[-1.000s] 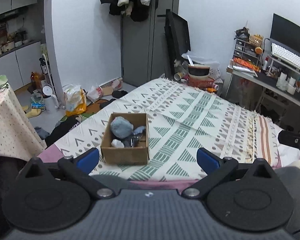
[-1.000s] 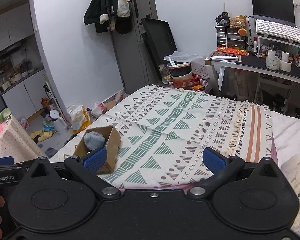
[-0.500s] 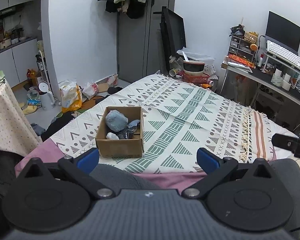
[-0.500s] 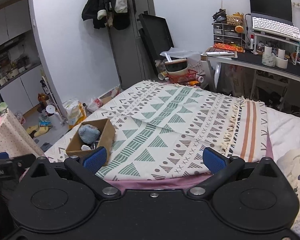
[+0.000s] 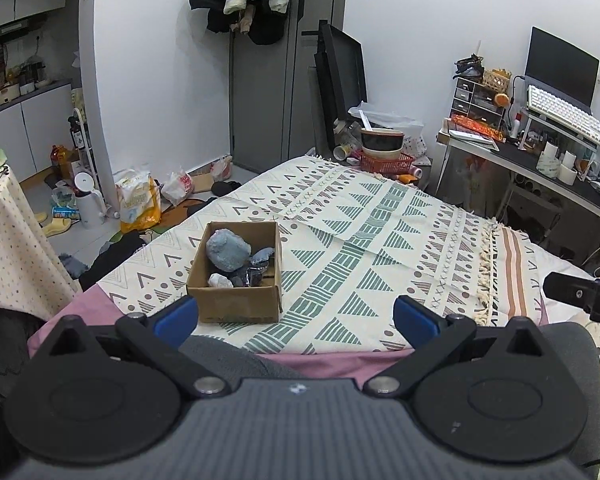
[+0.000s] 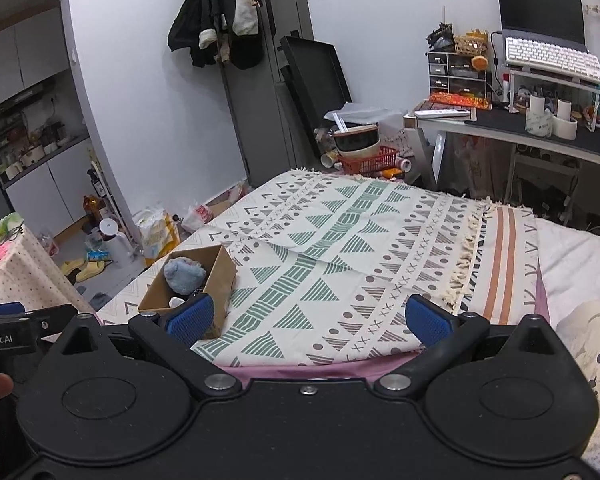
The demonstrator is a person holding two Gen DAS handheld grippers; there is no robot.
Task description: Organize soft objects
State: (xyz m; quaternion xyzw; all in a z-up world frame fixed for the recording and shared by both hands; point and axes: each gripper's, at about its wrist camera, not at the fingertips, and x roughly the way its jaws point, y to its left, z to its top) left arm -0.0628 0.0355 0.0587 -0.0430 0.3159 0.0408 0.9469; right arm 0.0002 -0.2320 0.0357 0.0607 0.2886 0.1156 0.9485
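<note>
Left wrist view shows my left gripper (image 5: 296,316) spread wide and holding nothing, hanging back from the bed's near edge, and my right gripper (image 6: 306,318) is equally wide and bare, I judge because nothing on the patterned blanket (image 5: 380,240) needs picking up. The soft objects sit in the cardboard box (image 5: 236,304) near the blanket's left corner: a fuzzy grey-blue bundle (image 5: 227,250) on top of darker pieces and a small white scrap.

Patterned blanket (image 5: 380,232) lies bare from the bed's far edge to its right side; only the cardboard box (image 5: 236,280) near the left edge obstructs passage.
</note>
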